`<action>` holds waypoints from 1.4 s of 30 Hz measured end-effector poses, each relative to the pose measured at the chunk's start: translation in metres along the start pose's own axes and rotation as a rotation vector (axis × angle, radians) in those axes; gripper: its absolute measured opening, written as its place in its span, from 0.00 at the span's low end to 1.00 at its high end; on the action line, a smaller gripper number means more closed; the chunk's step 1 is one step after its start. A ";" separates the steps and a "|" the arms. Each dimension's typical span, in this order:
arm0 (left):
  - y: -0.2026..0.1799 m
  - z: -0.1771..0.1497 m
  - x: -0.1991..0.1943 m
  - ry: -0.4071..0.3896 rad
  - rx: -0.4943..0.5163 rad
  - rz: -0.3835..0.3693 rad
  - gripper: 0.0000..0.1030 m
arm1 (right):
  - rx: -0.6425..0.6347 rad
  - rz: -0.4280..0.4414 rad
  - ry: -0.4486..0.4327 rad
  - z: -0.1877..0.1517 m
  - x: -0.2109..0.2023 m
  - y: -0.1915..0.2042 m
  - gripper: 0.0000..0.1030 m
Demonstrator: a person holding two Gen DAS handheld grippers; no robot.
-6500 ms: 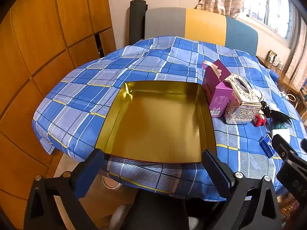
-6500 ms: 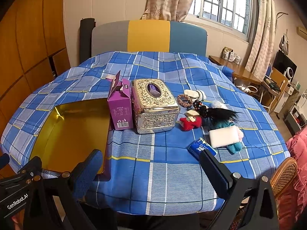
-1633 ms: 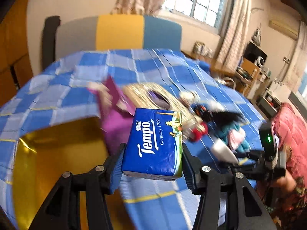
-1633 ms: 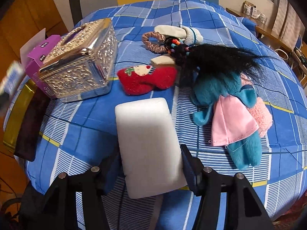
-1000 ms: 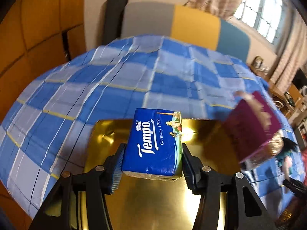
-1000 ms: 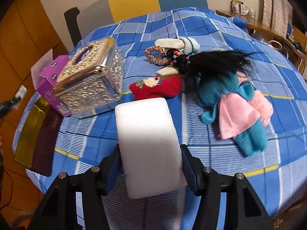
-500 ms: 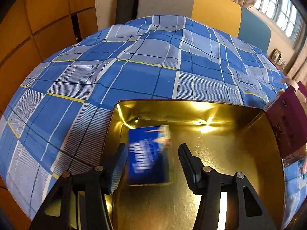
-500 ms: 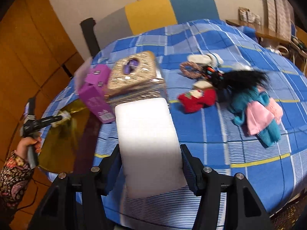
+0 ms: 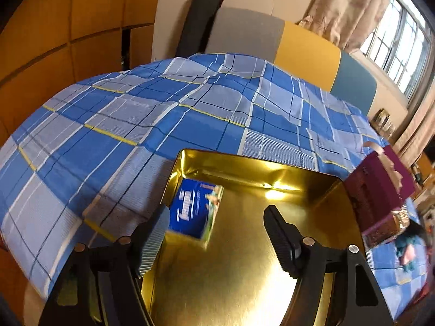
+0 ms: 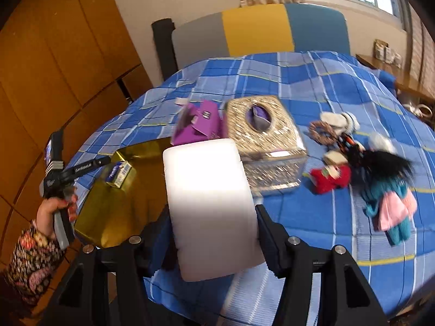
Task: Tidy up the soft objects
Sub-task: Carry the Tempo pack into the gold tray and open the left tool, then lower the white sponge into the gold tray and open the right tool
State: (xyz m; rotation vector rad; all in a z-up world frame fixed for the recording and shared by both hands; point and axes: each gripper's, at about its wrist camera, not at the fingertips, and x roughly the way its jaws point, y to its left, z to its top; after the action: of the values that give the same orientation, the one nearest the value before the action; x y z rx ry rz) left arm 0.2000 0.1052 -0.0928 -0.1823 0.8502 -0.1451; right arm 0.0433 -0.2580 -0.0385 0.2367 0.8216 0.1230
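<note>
A blue Tempo tissue pack [image 9: 194,212] lies in the far left corner of the gold tin tray [image 9: 244,285]. My left gripper [image 9: 216,236] is open and empty just above the tray, near the pack. My right gripper [image 10: 212,241] is shut on a white soft pack [image 10: 210,209] and holds it above the table's front edge. The right wrist view also shows the tray [image 10: 108,212], the tissue pack [image 10: 119,174] in it and the left gripper [image 10: 107,161]. A teal doll [image 10: 388,203], a red plush [image 10: 330,179], a scrunchie [image 10: 323,133] and a white sock [image 10: 339,119] lie on the right.
A purple carton [image 10: 197,127] and an ornate silver tissue box [image 10: 266,141] stand between the tray and the soft toys. The round table has a blue plaid cloth [image 9: 136,125]. Wooden cabinets [image 9: 54,27] stand at the left, a chair [image 10: 258,32] behind.
My left gripper opened and let go of the tissue pack, which now rests in the tray's corner. My right gripper moved left toward the tray with the white pack.
</note>
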 end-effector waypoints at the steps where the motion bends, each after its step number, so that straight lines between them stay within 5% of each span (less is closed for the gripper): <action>1: 0.002 -0.005 -0.006 -0.003 -0.014 -0.003 0.70 | -0.010 0.007 0.001 0.004 0.003 0.005 0.57; 11: 0.033 -0.031 -0.029 0.022 -0.111 0.046 0.73 | -0.144 0.078 0.035 0.047 0.050 0.082 0.57; 19: 0.036 -0.047 -0.037 0.029 -0.081 0.083 0.73 | -0.144 0.164 0.154 0.064 0.119 0.134 0.57; 30: 0.033 -0.053 -0.031 0.053 -0.063 0.116 0.75 | -0.142 -0.035 0.301 0.053 0.224 0.179 0.58; 42: 0.036 -0.054 -0.028 0.060 -0.084 0.127 0.75 | 0.037 0.009 0.292 0.064 0.262 0.175 0.71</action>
State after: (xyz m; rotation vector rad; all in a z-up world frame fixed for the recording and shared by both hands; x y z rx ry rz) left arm 0.1426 0.1406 -0.1150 -0.2027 0.9253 0.0040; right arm 0.2640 -0.0465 -0.1376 0.2610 1.1137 0.1531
